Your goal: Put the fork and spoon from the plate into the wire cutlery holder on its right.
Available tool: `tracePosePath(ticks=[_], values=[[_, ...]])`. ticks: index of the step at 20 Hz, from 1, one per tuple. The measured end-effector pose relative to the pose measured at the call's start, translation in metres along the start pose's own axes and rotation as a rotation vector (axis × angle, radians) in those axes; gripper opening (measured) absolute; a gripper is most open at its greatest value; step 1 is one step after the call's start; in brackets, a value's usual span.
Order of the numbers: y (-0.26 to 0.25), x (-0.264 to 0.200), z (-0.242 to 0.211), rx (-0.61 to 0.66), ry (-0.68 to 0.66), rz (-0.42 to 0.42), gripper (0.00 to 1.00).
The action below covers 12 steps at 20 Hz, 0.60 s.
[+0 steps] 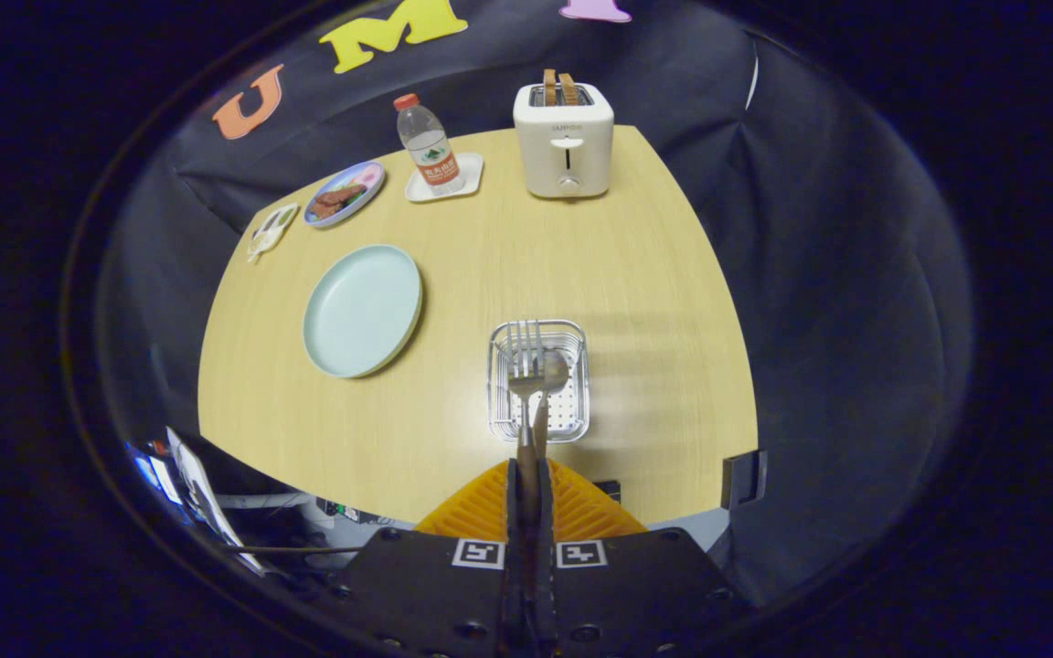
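Two pieces of cutlery, the fork [525, 366] and the spoon [552, 375], are pinched together in the gripper [526, 475], handles clamped between the closed jaws, heads sticking out forward. They hang right over the wire cutlery holder [538, 379], so I'd say the carry is basically done and the drop is what's left.

What could go wrong from here, just my read: both handles are thin, smooth metal sharing one pinch, so either one could slide or twist before release. The spoon sits slightly to the holder's right half and the fork toward its left, and the fork tines look close to the far rim of the holder. If the release comes while they're tilted forward like this, the tines might snag a wire or the heads could tip over that rim onto the wooden table [654, 274]. The holder also looks light, so a nudge could shove it.

Textures: the holder is a small rectangular basket of shiny wire with a perforated floor. Left of the holder and a bit beyond it sits the round pale-blue plate [362, 311], smooth, matte and bare. Far beyond the holder stands a boxy white toaster [564, 142] with toast in its slots, and left of that a clear plastic water bottle [429, 146] on a small white tray.
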<state>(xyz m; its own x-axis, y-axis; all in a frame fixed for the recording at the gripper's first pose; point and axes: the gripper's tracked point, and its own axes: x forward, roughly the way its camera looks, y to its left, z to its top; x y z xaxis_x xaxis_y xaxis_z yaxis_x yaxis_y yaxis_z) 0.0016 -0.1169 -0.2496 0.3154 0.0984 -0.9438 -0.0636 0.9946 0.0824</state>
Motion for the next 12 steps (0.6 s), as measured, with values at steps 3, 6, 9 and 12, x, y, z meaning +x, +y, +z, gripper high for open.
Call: tracePosePath(ticks=[3, 6, 9, 12], values=[[0.002, -0.002, 0.001, 0.042, 0.053, 0.014, 0.08], [0.0, 0.0, 0.01, 0.084, 0.089, 0.012, 0.08], [-0.003, 0.004, 0.02, 0.071, 0.085, -0.016, 0.08], [0.003, 0.003, 0.037, 0.044, 0.037, -0.024, 0.12]])
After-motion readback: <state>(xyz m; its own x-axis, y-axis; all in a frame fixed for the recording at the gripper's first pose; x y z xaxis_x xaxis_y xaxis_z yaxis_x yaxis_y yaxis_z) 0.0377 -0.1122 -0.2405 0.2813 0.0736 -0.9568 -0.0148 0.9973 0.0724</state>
